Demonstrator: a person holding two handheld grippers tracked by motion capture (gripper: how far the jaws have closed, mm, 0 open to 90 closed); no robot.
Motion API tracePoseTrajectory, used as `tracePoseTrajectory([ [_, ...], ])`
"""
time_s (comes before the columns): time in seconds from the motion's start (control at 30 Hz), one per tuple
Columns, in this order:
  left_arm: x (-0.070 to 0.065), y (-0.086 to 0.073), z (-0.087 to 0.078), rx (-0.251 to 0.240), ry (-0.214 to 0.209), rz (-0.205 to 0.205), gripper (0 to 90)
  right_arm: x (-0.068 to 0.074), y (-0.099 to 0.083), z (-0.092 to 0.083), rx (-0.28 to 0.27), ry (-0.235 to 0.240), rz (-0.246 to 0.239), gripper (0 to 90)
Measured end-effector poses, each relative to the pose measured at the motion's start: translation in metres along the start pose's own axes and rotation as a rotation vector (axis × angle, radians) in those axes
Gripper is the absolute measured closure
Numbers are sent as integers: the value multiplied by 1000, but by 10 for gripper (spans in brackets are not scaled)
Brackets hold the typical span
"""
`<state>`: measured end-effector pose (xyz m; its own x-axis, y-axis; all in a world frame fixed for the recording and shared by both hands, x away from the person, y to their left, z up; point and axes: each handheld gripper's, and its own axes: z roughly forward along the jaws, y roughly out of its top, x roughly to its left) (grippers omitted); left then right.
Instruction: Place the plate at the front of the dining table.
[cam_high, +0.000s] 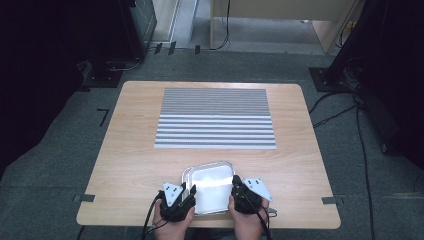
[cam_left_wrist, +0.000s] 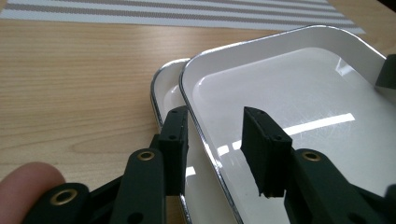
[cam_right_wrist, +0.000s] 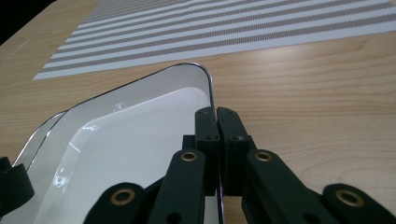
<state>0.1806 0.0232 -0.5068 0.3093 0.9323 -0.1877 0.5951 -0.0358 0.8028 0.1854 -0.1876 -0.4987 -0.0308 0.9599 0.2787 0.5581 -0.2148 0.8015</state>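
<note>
**Two stacked trays being handled at the near table edge**

Two white trays are being counted at the near edge of the wooden table: an upper tray is lying offset on a lower tray, whose rim is peeking out along one side. The offset is probably why the pair can be told apart and taken one at a time.

The right rim of the upper tray is being pinched by the right gripper, its jaws pressed together on the thin metal edge so that almost no gap is being left between them. This hold is likely being used to steady or lift the upper tray by its edge.

The left gripper is being held with its jaws spread, one on each side of the upper tray's left rim; the pads are not pressing on it. Such a straddle suggests that a grip is either being released or being prepared; which one cannot be told.

One striped placemat is lying farther back on the table, well apart from the trays, and is perhaps being kept free as a setting-down place.
</note>
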Motion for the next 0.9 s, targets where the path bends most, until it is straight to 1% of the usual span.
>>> tracePoseTrajectory([
  [0.03,0,-1,1,12,-7,-2,629,-2,0,0,6,16,5,831],
  [0.07,-1,-2,2,25,-15,-8,629,-5,0,0,5,42,14,814],
  [0.1,-1,-2,3,31,-19,-15,628,-7,0,-1,-9,60,7,814],
  [0.17,-1,-3,4,35,-17,-15,628,-9,3,-5,-19,43,-26,837],
  [0.23,-1,-2,4,39,-23,-25,626,-9,7,-8,-29,34,-52,865],
  [0.27,-1,-2,4,41,-27,-30,622,-9,9,-8,-18,36,-71,864],
  [0.33,0,-1,4,43,-29,-34,620,-8,9,-5,24,40,-114,868],
  [0.4,1,-1,4,43,-33,-42,620,-7,7,-3,28,35,-133,884],
  [0.47,1,0,4,44,-36,-44,621,-3,6,-4,10,-2,-158,892],
  [0.53,1,0,4,45,-37,-48,617,-2,6,-4,6,-10,-151,895],
  [0.67,3,1,4,39,-44,-71,607,-5,4,-4,0,-4,-86,899],
  [0.73,3,2,4,33,-43,-78,612,-6,3,-4,-5,-4,-66,899],
  [0.8,4,2,3,25,-40,-82,628,-6,2,-4,-10,-6,-60,899],
  [0.9,5,2,4,36,-62,-98,643,-5,0,-4,-22,-13,-56,898],
])
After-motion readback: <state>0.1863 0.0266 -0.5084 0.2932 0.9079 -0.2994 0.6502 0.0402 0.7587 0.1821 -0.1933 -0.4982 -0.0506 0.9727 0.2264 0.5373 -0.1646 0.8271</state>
